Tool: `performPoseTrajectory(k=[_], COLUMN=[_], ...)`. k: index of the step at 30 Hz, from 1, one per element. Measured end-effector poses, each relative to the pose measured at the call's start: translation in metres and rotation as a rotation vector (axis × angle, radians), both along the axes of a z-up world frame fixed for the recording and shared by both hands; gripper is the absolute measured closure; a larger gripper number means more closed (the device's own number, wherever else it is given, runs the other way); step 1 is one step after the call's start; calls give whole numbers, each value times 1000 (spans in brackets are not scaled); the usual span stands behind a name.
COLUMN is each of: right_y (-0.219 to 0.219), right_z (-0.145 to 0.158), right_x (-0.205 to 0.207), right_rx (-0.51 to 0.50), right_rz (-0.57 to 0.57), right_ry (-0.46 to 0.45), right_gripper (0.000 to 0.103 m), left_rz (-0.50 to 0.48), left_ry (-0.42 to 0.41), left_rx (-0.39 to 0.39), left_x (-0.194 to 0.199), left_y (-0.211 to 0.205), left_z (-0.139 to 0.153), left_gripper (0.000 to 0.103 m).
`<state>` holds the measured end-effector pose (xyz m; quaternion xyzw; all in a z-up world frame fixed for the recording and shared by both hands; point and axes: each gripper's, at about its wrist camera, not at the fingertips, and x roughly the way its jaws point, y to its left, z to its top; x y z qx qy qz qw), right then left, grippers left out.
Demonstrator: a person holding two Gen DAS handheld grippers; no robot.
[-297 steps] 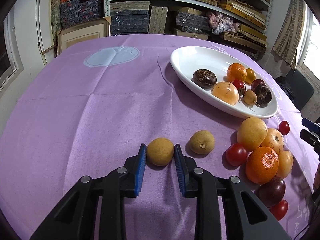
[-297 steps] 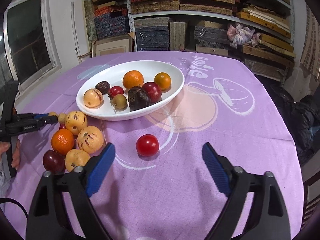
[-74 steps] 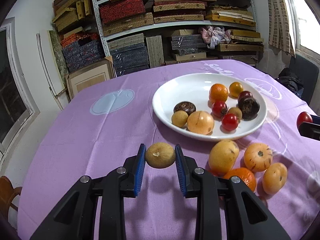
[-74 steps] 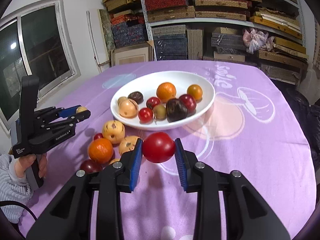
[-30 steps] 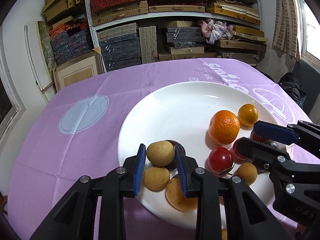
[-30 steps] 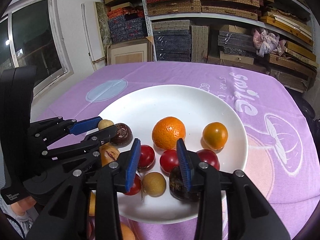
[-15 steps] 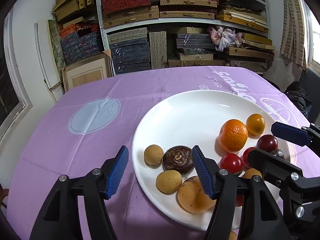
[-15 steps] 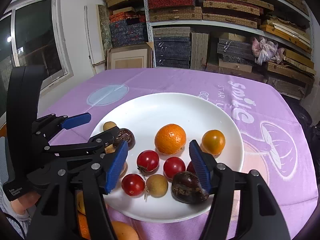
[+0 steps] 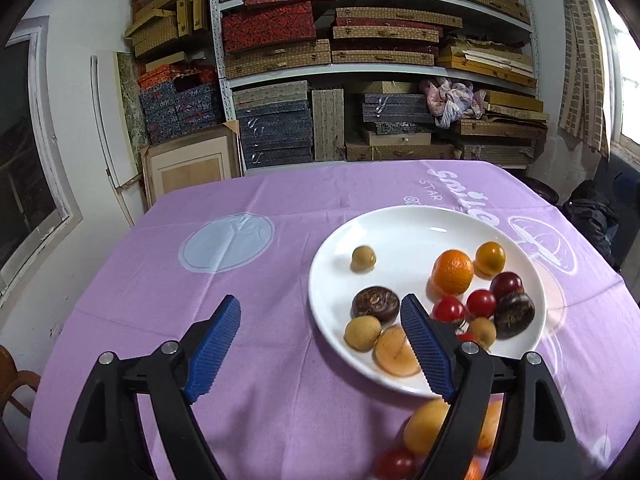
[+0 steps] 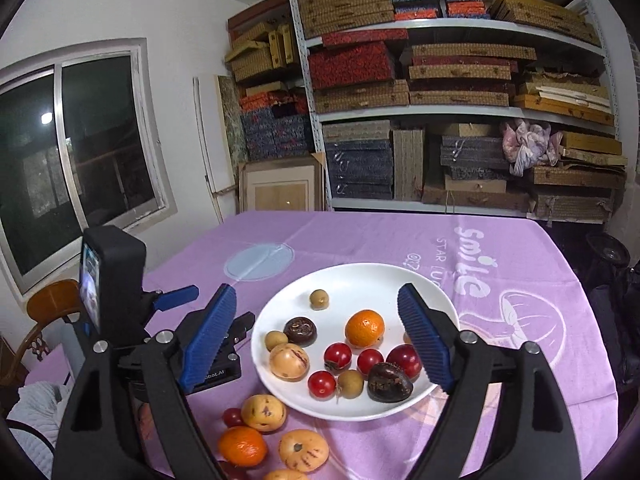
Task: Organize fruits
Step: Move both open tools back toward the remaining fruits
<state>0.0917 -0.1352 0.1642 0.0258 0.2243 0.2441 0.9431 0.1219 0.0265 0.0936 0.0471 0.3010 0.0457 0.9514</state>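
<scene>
A white plate (image 9: 400,220) (image 10: 360,280) on the purple cloth holds several fruits. Among them are an orange (image 9: 452,272) (image 10: 365,328), a dark brown fruit (image 9: 376,300) (image 10: 300,331) and red tomatoes (image 10: 370,360). A small tan fruit (image 9: 363,258) (image 10: 319,299) lies alone at the plate's far side. My left gripper (image 9: 320,308) hangs before the plate's left rim, its jaws opening with nothing between them. My right gripper (image 10: 316,293) hovers above the plate's near side, jaws also opening and empty. The left gripper's blue fingertip (image 10: 176,295) shows left of the plate.
Loose fruits lie on the cloth in front of the plate: a spotted yellow one (image 10: 264,412), an orange (image 10: 242,446), a small tomato (image 10: 232,416). Shelves of boxes stand behind the table. A wooden chair (image 10: 52,300) and a sleeve (image 10: 32,404) are at the left.
Both grippers opened and pulled back and up from the plate. The left one let go of the tan fruit, which rolled to the plate's far side. The right one left a tomato among the others.
</scene>
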Motion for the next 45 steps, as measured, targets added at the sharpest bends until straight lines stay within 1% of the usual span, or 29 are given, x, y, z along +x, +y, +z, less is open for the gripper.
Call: performPoseTrajectory(k=[3,5,7,10,12,15,16,18,22,24,32,35,38,39,42,45], right_y=[-6,-10,-17,-31,-40,-48,-51,-56,-61,-61,-54,-54,-56,-57,-57,-56], right_z=[6,1,-11,-37,-53,-69,-73,-76,-80,-82,-92,-95,-97,-98,-99,-99], right_x=[-30,-50,-67,-80,-79,-67,-63,-57,-53,-50,-44,-43,-40,-40,-39,-38], right_rx=[-28,-63,-80,-62,-38,-41,-28,-11,14,12,-15,-17,-13,-10,-5,-9], right_rz=[5,3,-9,-32,-42,-60,-66,-79,-104,-108,-99,-102,-110,-111,-113,-107], right_ry=[-22,-34,-45,-39,-17,52,65,95,120,133,171,184,196,201,208,211], right_gripper=[17,13,8,8,8,8,8,8,7,6,5,5,4,4,4,4], left_rz=[-4,-3,-3,-18,-50,-115,-138,-178,-242,-259,-284,-294,-299,-306,-302,-268], left_ry=[31,41,49,64,72,67,68,69,124,141,191,209,244,256,249,237], left_rx=[-13,-33,-61,-78,-84,-38,-17,8,25,13,-22,-18,3,-1,-36,-53], left_x=[-23,-39,-54,-68,-75,-87,-90,-94,-93,-92,-90,-91,-91,-90,-90,-89], left_y=[8,13,17,13,6,-14,-21,-35,-52,-54,-52,-50,-49,-49,-41,-30], left_z=[-6,-13,-23,-35,-40,-43,-45,-49,-61,-65,-71,-74,-82,-84,-82,-80], left_gripper=[20,19,18,18,18,18,15,14,14,14,13,14,14,14,14,14])
